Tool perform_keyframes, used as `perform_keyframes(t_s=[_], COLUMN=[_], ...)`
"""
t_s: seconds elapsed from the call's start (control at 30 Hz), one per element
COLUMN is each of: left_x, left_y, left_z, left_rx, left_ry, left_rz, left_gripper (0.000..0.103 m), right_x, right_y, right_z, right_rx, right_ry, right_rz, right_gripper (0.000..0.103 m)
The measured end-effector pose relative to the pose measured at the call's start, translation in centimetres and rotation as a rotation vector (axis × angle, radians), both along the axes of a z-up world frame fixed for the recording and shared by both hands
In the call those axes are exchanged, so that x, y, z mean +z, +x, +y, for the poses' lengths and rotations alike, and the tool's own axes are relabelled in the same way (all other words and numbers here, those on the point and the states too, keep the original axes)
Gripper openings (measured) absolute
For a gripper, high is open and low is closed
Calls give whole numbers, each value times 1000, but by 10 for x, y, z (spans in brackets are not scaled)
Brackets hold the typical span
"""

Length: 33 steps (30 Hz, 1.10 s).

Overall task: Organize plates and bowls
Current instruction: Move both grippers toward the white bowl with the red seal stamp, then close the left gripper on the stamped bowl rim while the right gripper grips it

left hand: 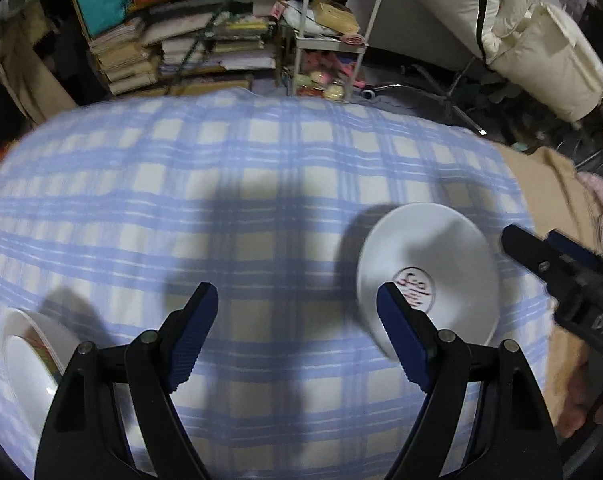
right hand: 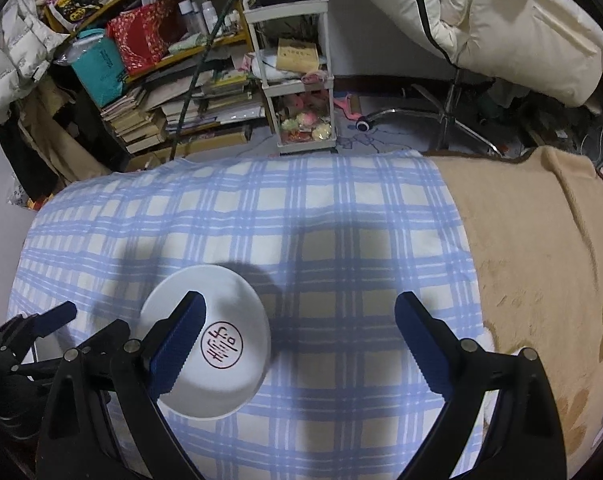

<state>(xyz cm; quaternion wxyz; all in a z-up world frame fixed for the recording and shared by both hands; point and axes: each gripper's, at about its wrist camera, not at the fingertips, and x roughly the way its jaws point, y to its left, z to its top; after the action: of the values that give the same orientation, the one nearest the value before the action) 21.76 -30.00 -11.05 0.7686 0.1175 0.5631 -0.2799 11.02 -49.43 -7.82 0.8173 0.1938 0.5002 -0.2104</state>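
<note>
Bowls sit apart on a blue checked cloth point(right hand: 341, 200), likely waiting to be gathered. One white bowl point(right hand: 217, 340) lies upside down near the middle, a round dark stamp on its base. Another bowl point(left hand: 29, 356), white with a coloured band, rests at the cloth's left edge. Both the left gripper point(left hand: 297, 320) and right gripper point(right hand: 297, 328) hover above, jaws wide apart, holding nothing, probably ready to grasp.

Left hand-held gripper point(left hand: 297, 312) and right hand-held gripper point(right hand: 299, 320) both point downward, jaws spread.
</note>
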Motion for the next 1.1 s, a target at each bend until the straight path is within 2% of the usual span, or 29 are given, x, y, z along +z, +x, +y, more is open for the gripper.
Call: perform_keyframes(t_s=[0.07, 0.2, 0.23, 0.3, 0.33, 0.37, 0.4, 0.47, 0.5, 0.57, 0.67, 0.9, 1.1], left_x=[-3, -8, -10, -14, -16, -20, -21, -21, -22, -23, -22, -7, 15], left_y=[1, 0, 0, 0, 0, 0, 0, -3, -6, -9, -14, -24, -29], left_z=[0, -5, -6, -9, -10, -11, -12, -17, -21, -26, -32, -31, -9], left_rx=[6, -11, -15, -24, -33, -40, -42, -47, -56, -65, -69, -65, -33], left_ry=[-14, 14, 26, 41, 34, 12, 1, 0, 6, 1, 19, 57, 42], left_rz=[16, 12, 9, 24, 51, 101, 118, 109, 102, 107, 90, 50, 30], left_gripper=[80, 80, 78, 62, 45, 35, 32, 22, 19, 9, 7, 7, 8], right_x=[-5, -14, -17, -22, -25, -29, -32, -43, -49, -55, -60, -53, -35], right_y=[0, -1, -1, -1, -1, -1, -1, 0, 0, 0, 1, -8, -11], right_z=[-1, -6, -8, -10, -10, -11, -11, -11, -10, -6, 2, 12, 27], right_rx=[-2, -17, -23, -25, -24, -23, -19, -14, -18, -18, -4, -10, 9], right_ry=[12, 51, 66, 98, 112, 138, 162, 260, 298, 313, 317, 311, 311], right_rz=[10, 26, 31, 34, 36, 39, 38, 35, 34, 42, 59, 29, -14], right_gripper=[100, 97, 93, 87, 80, 70, 65, 34, 31, 24, 11, 10, 10])
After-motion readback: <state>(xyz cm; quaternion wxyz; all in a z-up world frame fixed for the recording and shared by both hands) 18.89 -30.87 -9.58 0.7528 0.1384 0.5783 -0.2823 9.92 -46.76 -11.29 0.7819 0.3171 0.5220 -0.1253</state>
